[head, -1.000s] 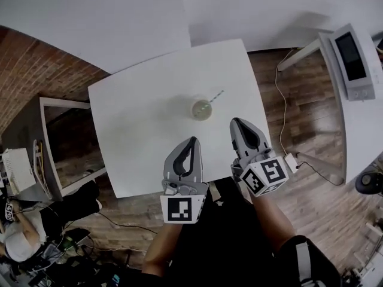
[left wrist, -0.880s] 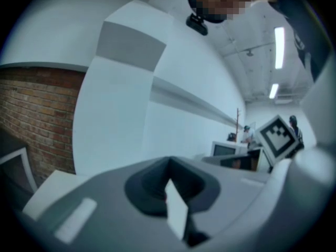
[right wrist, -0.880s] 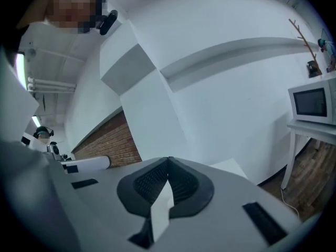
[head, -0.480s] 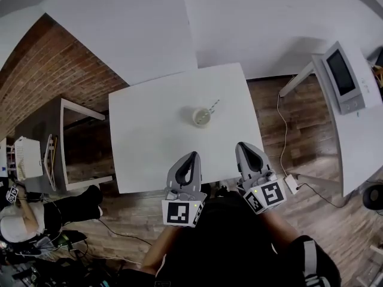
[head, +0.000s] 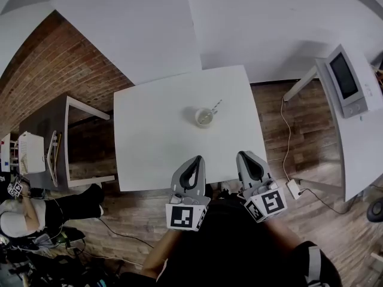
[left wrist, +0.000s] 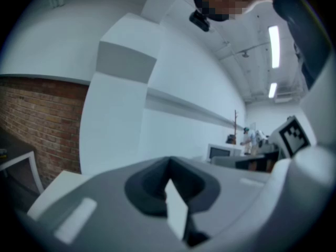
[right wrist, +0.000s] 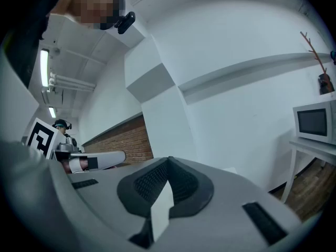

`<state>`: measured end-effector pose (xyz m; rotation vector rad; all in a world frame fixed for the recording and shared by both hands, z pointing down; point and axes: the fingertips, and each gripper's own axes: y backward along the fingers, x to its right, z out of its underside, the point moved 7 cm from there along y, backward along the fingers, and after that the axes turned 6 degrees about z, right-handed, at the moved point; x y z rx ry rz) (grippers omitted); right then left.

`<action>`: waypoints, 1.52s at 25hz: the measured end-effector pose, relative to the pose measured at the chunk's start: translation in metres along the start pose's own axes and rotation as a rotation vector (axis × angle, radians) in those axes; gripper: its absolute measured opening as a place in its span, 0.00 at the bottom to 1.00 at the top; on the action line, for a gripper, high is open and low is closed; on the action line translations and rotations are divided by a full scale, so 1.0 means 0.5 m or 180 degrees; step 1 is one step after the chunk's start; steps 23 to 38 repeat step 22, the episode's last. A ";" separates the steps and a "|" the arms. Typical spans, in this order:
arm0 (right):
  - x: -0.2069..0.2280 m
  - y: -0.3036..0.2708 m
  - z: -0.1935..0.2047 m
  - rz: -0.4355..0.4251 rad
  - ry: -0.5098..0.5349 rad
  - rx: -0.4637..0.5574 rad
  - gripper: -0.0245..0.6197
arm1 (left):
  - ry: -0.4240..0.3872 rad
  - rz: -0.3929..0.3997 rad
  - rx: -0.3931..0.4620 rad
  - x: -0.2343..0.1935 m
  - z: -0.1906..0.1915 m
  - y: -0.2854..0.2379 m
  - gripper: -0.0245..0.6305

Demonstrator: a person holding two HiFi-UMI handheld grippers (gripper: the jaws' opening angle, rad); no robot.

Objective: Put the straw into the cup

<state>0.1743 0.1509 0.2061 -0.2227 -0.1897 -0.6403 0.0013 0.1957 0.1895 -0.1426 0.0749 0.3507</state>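
A pale cup (head: pixel 204 117) stands near the middle of the white table (head: pixel 149 142) in the head view, with a thin striped straw (head: pixel 215 105) leaning out of it toward the far right. My left gripper (head: pixel 195 160) hangs shut at the table's near edge, well short of the cup. To its right, my right gripper (head: pixel 245 156) is shut too, just off that edge. Nothing is held between either pair of jaws. Both gripper views point up at walls and ceiling; the left gripper (left wrist: pixel 169 161) and the right gripper (right wrist: pixel 168 161) show their tips pressed together.
A grey side table (head: pixel 45 130) with a white basket (head: pixel 29 153) stands left of the white table. A microwave (head: pixel 347 76) sits on a counter at the right. A cable and power adapter (head: pixel 293 188) lie on the wooden floor. A person (head: pixel 18 232) is at the lower left.
The head view has drawn back and the table looks smaller and farther off. Both grippers have pulled back from over the table to its near edge, staying shut.
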 end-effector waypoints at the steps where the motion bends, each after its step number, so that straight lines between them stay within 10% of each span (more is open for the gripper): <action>1: -0.001 0.001 0.000 -0.0011 0.0003 -0.0003 0.05 | 0.0019 -0.0003 0.0009 0.003 0.000 0.000 0.04; 38: 0.000 -0.017 0.001 -0.0044 -0.0006 -0.0015 0.05 | 0.0027 0.0008 0.0030 -0.009 0.003 -0.013 0.04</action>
